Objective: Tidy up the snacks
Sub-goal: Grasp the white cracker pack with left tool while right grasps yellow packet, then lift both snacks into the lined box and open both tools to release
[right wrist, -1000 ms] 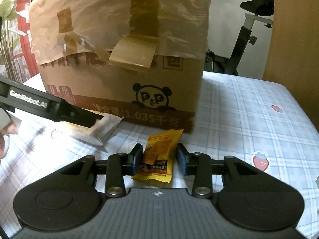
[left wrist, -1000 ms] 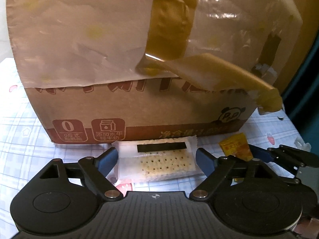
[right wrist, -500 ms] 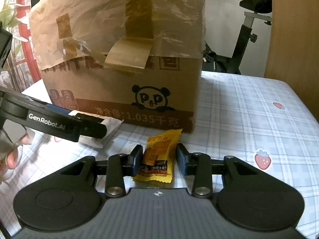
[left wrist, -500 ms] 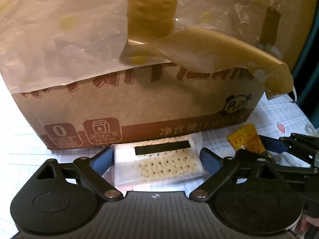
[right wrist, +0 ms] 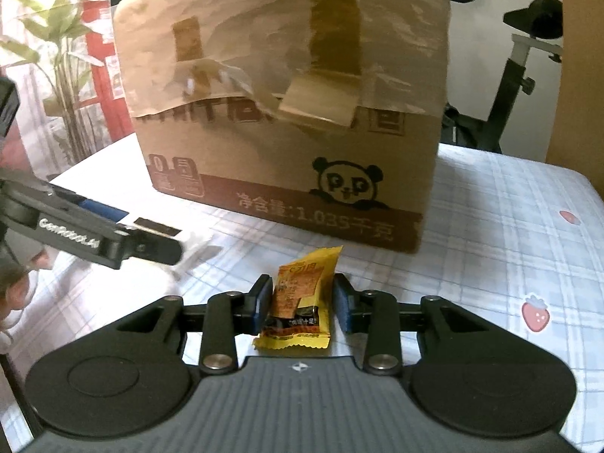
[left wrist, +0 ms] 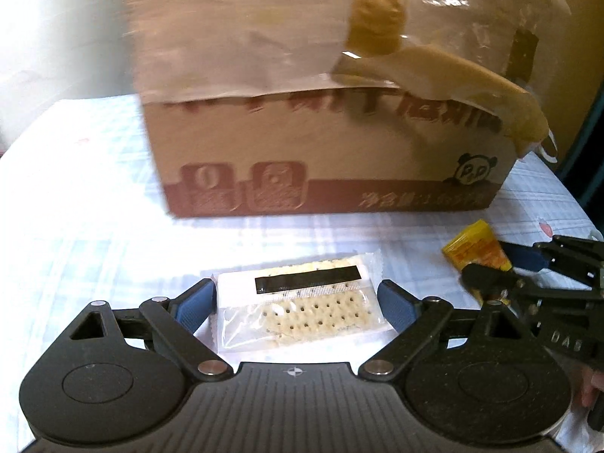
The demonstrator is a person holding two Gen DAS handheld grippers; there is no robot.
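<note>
In the left wrist view the cracker packet (left wrist: 298, 304) lies flat on the checked counter (left wrist: 94, 234), in the lower middle of the frame, straight between the jaws of the left gripper (left wrist: 298, 302). Its long axis runs left to right across the frame, so the jaws face its two short ends. They stand wide and have just been opening, with a sliver of gap on each side; neither blue pad looks to press on the wrapper, though blur makes the left edge hard to judge. The cardboard box (left wrist: 332, 132) stands behind it, in the upper half of the frame.

In the right wrist view the yellow snack sachet (right wrist: 300, 302) sits in the lower middle, its long axis pointing away up the frame toward the box. The right gripper (right wrist: 302, 300) brackets its long sides, jaws narrow and just now closing further; the left pad seems to touch, the right shows a thin gap, so I judge no firm hold yet. Each hand is nearest its own packet, and closing looks like the next move
</note>
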